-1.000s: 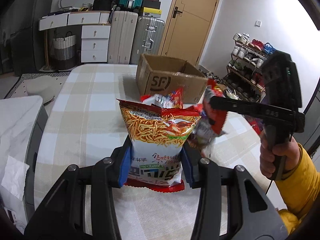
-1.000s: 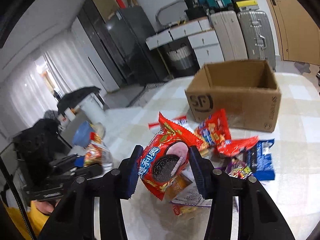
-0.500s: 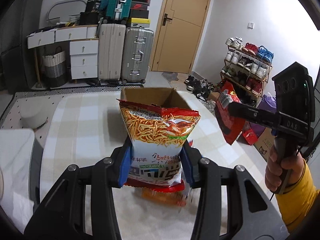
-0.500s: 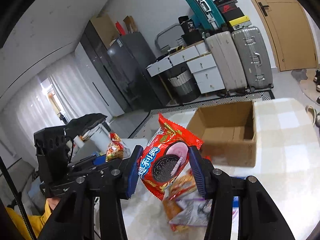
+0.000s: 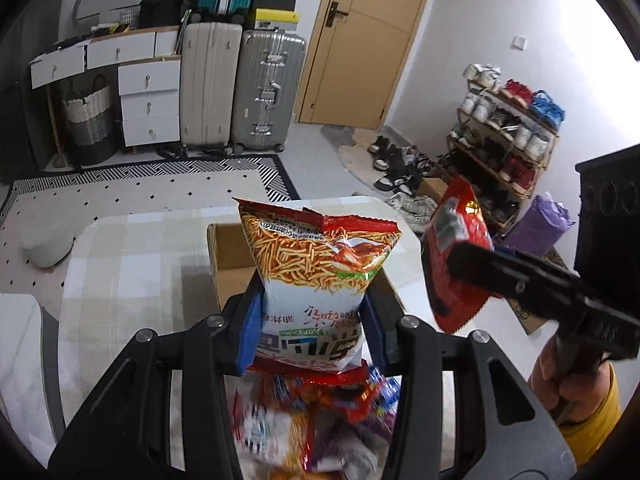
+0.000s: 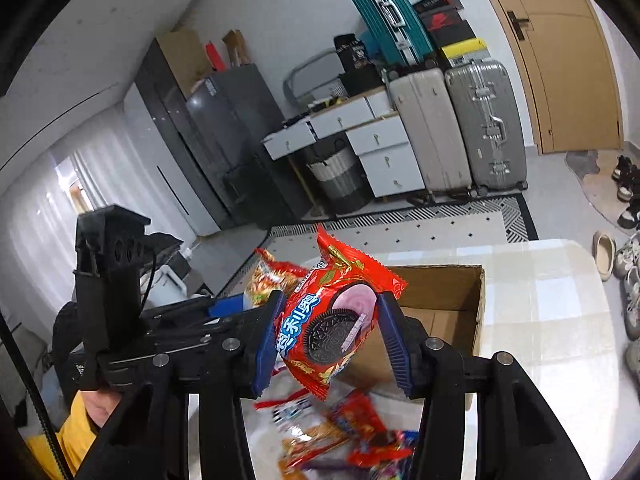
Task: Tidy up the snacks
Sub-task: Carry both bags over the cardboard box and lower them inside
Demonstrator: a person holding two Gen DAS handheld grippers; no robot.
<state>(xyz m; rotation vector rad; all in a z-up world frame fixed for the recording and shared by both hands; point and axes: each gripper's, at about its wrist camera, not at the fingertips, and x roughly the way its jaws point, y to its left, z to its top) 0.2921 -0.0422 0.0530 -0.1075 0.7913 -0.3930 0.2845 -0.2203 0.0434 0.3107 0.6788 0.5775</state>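
My left gripper [image 5: 310, 332] is shut on a noodle-snack bag [image 5: 320, 276], white and red, held upright in the air in front of the open cardboard box [image 5: 228, 264]. My right gripper [image 6: 332, 340] is shut on a red cookie packet [image 6: 334, 320], held above the table next to the box [image 6: 452, 308]. In the left wrist view the right gripper with its red packet [image 5: 456, 256] is to the right of the bag. In the right wrist view the left gripper's bag [image 6: 268, 276] shows to the left. A pile of loose snack packets [image 5: 316, 420] lies on the table below.
The table has a checked cloth [image 5: 132, 264] and the box stands toward its far end. The snack pile also shows in the right wrist view [image 6: 344, 436]. Suitcases [image 5: 240, 88], white drawers [image 5: 148, 96], a door and a shoe rack [image 5: 508, 136] stand beyond the table.
Both grippers have risen from the snack pile with their packets and moved toward the box. The pile now lies below them and the box looks nearer.
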